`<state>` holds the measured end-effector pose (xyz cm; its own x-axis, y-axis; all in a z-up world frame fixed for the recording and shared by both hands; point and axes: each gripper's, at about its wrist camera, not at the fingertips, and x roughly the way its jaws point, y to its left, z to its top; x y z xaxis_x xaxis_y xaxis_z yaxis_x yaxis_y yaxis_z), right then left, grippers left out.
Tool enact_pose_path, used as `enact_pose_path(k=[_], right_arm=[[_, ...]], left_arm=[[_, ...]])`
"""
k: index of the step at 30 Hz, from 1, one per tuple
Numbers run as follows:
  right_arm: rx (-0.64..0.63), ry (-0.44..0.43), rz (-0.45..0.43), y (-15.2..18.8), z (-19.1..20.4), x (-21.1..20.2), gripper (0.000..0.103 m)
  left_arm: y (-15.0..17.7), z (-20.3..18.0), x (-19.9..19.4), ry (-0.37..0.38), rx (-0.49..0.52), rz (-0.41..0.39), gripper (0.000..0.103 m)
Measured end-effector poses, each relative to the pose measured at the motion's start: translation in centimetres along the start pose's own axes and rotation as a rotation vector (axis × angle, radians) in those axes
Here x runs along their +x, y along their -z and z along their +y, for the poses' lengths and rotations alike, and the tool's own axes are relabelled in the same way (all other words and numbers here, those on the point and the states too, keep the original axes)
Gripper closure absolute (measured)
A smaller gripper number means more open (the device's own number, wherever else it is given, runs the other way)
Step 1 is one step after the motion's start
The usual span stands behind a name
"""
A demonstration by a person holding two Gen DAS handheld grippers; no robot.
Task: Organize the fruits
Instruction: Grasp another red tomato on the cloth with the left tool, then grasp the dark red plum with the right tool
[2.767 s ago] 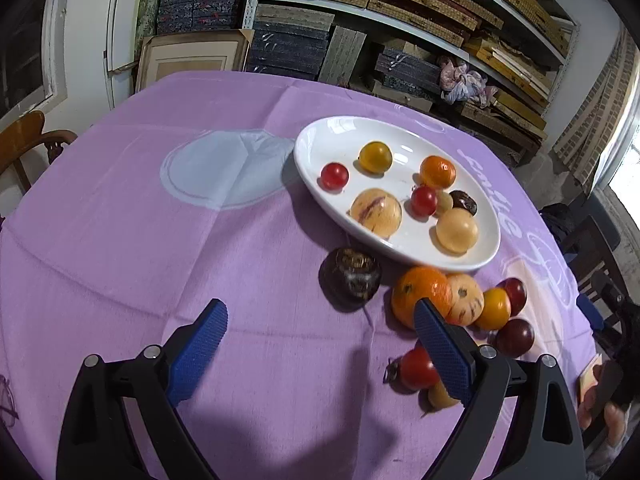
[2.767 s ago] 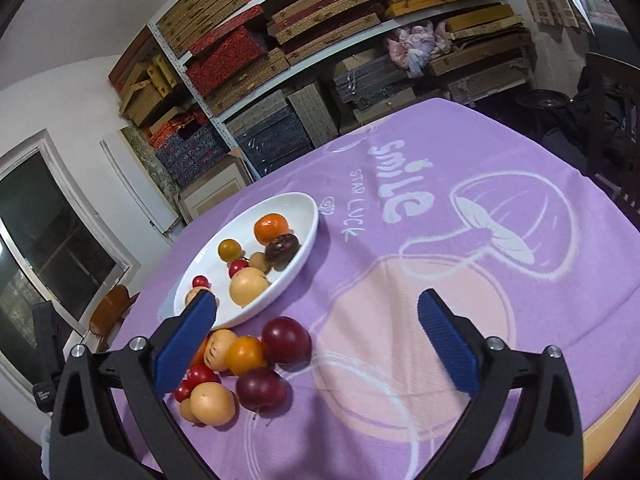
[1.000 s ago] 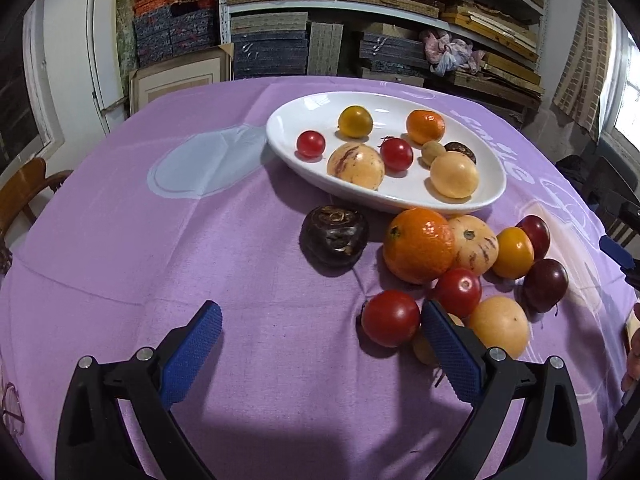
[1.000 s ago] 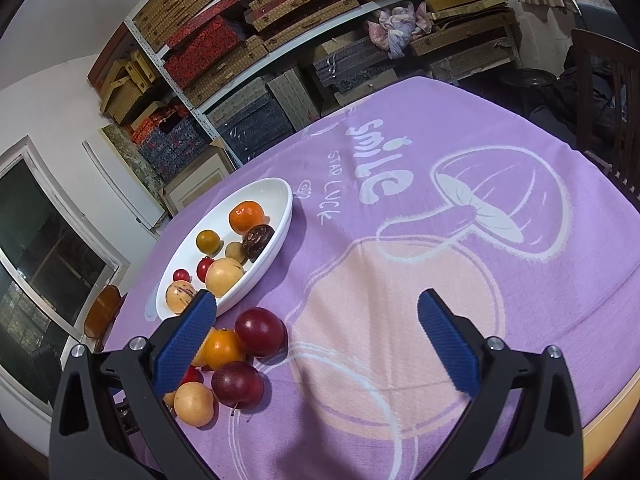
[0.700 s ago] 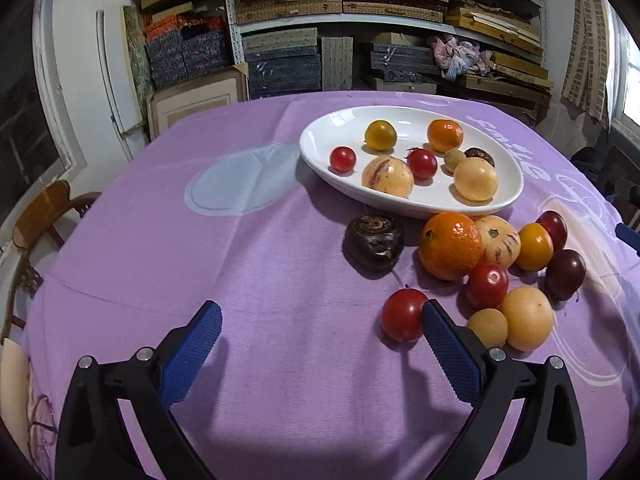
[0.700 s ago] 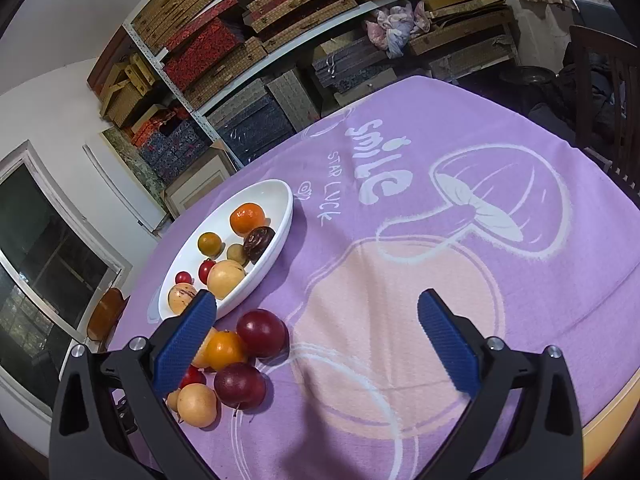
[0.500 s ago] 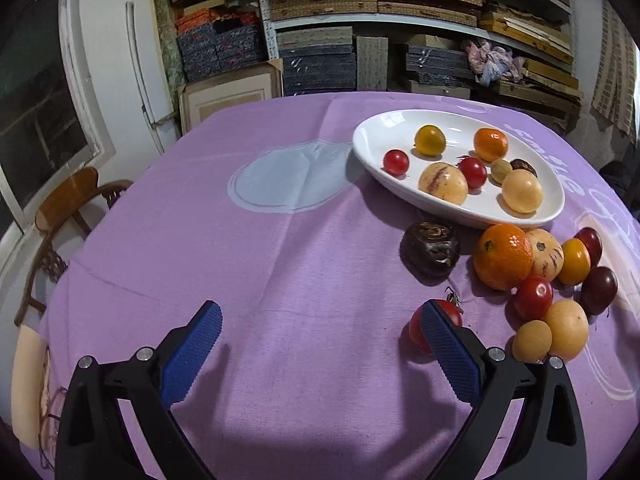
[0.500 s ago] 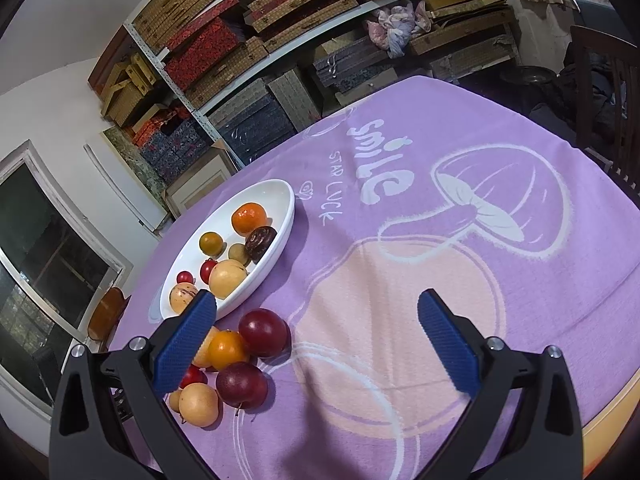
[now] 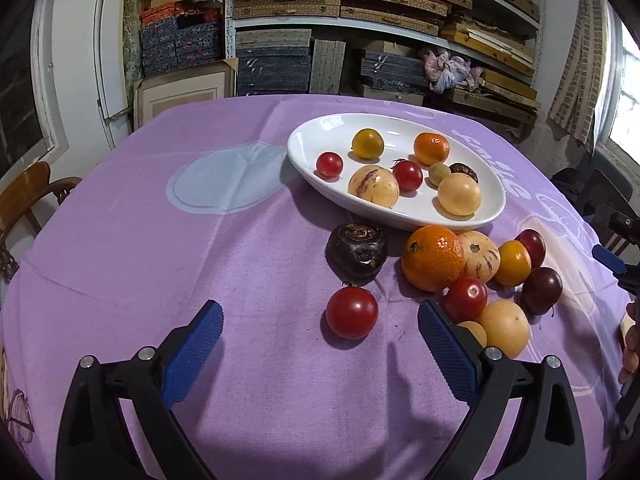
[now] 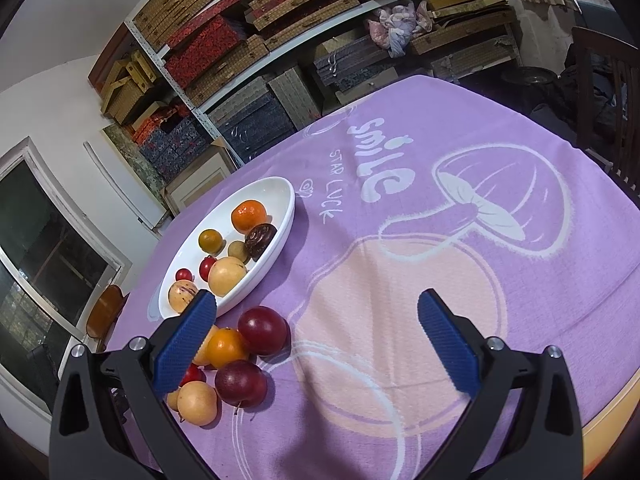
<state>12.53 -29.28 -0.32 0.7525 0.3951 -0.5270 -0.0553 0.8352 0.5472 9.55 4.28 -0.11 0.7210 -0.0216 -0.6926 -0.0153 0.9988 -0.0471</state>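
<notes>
A white oval plate on the purple tablecloth holds several fruits. In front of it lies a loose heap: a dark mangosteen, a big orange, plums and pale round fruits. One red tomato lies apart, just ahead of my left gripper, between the lines of its blue pads without touching them; the jaws are closing. My right gripper hangs open over bare cloth, with the heap beside its left finger.
Shelves of stacked boxes fill the wall behind the table. A wooden chair stands at the left edge, another dark chair at the far right. A person's hand shows at the right rim of the left wrist view.
The left gripper swung left and back again, ending with the lone red tomato between its finger lines. Its jaws have narrowed slightly. The right gripper has stayed put.
</notes>
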Motion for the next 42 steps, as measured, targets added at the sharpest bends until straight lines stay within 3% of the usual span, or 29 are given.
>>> enact_pose_path(k=[8,11,13,18,27,30,35,38,42], right_arm=[[-0.004,-0.002,0.001,0.0,0.1,0.1,0.004],[-0.011,-0.003,0.005,0.1,0.2,0.1,0.004],[-0.013,-0.003,0.005,0.1,0.2,0.1,0.004],[-0.012,-0.002,0.006,0.1,0.3,0.1,0.004],[-0.097,-0.018,0.048,0.6,1.8,0.4,0.004],[-0.229,-0.045,0.105,1.5,4.0,0.6,0.004],[-0.466,-0.009,0.175,4.2,7.6,1.3,0.005],[-0.495,-0.02,0.218,4.9,8.0,1.8,0.028],[-0.494,-0.011,0.242,5.4,7.7,2.3,0.031]], left_arm=[[-0.1,-1.2,1.6,0.023,0.033,0.053,0.03],[-0.1,-1.6,2.1,0.01,0.046,0.066,0.046],[-0.2,-1.5,2.6,0.008,0.041,0.092,0.062],[-0.3,-1.1,3.1,0.029,0.018,0.107,0.072],[-0.5,-1.1,2.7,0.037,0.026,0.076,0.073],[-0.3,-0.8,2.0,0.004,0.034,0.051,0.074],[-0.4,0.7,1.8,-0.017,-0.013,0.055,0.074],[-0.3,1.0,1.7,-0.017,-0.016,0.061,0.073],[-0.2,0.8,1.6,-0.013,-0.006,0.061,0.073]])
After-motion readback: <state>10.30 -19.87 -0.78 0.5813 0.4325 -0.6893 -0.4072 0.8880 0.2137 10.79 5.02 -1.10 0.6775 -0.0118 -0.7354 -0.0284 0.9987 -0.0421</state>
